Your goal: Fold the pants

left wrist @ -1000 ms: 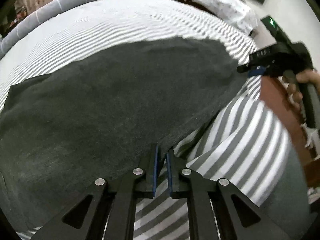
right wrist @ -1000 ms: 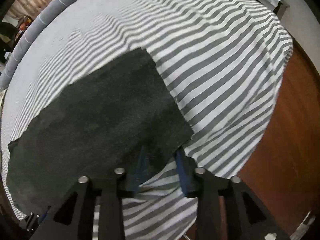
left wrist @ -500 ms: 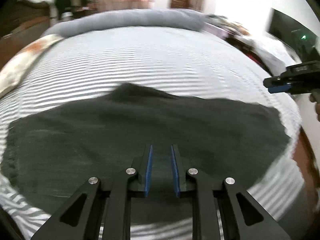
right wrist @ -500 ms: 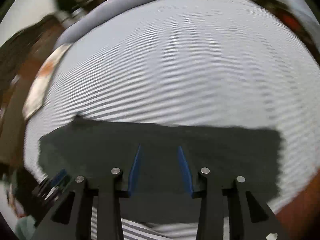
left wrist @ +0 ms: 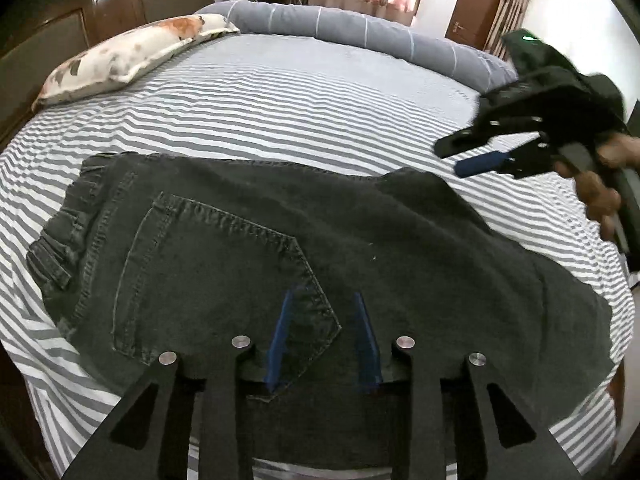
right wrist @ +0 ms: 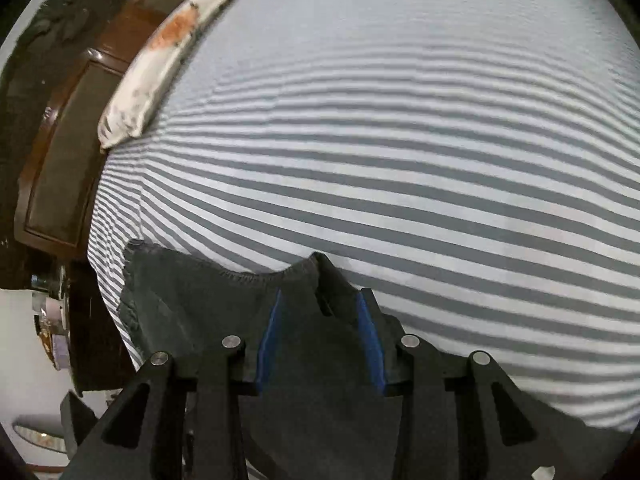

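Dark grey denim pants (left wrist: 248, 256) lie folded on the striped bed, waistband at the left and a back pocket (left wrist: 208, 272) facing up. My left gripper (left wrist: 322, 300) is open above the pocket area, holding nothing. My right gripper (left wrist: 464, 158) shows at the right of the left wrist view, open and raised above the bed, held by a hand. In the right wrist view the right gripper (right wrist: 320, 300) is open over the pants (right wrist: 200, 312), whose far edge sags between raised corners.
The bed has a grey and white striped sheet (left wrist: 280, 92). A floral pillow (left wrist: 132, 56) lies at the far left and a grey bolster (left wrist: 352, 36) runs along the far side. A dark wooden headboard (right wrist: 60, 160) stands at the left.
Both grippers have lifted off the pants and tilted up toward the far side of the bed. The left gripper has opened from nearly shut. The pants now lie folded over.
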A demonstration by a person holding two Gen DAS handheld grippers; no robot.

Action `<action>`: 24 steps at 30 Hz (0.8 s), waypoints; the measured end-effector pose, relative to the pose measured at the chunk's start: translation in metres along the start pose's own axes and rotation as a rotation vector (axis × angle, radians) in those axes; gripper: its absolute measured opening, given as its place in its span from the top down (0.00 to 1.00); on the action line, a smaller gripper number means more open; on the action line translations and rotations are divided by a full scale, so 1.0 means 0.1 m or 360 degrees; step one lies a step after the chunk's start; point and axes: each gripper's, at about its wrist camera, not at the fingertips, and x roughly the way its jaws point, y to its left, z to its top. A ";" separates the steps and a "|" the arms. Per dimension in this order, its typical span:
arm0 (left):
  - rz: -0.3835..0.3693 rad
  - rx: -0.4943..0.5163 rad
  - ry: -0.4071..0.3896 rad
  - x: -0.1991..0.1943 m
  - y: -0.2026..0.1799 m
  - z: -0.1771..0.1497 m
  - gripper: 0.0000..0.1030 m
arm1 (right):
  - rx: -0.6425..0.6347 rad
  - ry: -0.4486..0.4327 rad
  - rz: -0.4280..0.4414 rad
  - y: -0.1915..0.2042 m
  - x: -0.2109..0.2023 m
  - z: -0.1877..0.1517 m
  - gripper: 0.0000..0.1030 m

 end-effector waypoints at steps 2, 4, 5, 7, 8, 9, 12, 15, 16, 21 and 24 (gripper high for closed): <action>-0.0020 0.0040 0.0000 0.02 -0.03 0.00 0.63 | 0.0004 0.0090 0.0039 0.01 0.18 0.06 0.65; -0.0033 0.0069 0.0011 0.03 -0.07 -0.01 0.58 | 0.0007 0.0128 0.0084 0.00 0.27 0.03 0.67; -0.0031 0.0080 0.0013 0.03 -0.09 -0.01 0.57 | -0.0011 0.0148 0.0117 0.02 0.32 0.02 0.70; -0.0036 0.0099 0.0017 0.04 -0.13 -0.02 0.56 | -0.0044 0.0129 0.0121 0.05 0.33 0.00 0.94; -0.0033 0.0107 0.0020 0.05 -0.14 -0.02 0.56 | -0.0053 0.0099 0.0128 0.07 0.31 0.00 0.94; -0.0025 0.0109 0.0021 0.05 -0.15 -0.01 0.56 | -0.0077 0.0047 0.0119 0.09 0.26 0.01 0.95; -0.0033 0.0105 -0.0012 0.00 -0.18 0.01 0.56 | -0.0130 -0.0061 0.0043 0.14 0.12 0.03 0.97; -0.0009 0.0115 -0.0064 -0.06 -0.22 0.07 0.53 | -0.0155 -0.0139 -0.0036 0.17 0.07 0.10 0.98; -0.0009 0.0121 -0.0069 -0.06 -0.23 0.08 0.50 | -0.0160 -0.0137 -0.0051 0.16 0.09 0.12 0.99; 0.0041 0.0222 0.0053 0.11 -0.31 0.01 0.47 | -0.0178 -0.0094 -0.0146 0.14 0.26 0.18 0.99; 0.0094 0.0247 0.0146 0.30 -0.29 -0.01 0.46 | -0.0174 -0.0181 -0.0220 0.14 0.13 0.15 0.95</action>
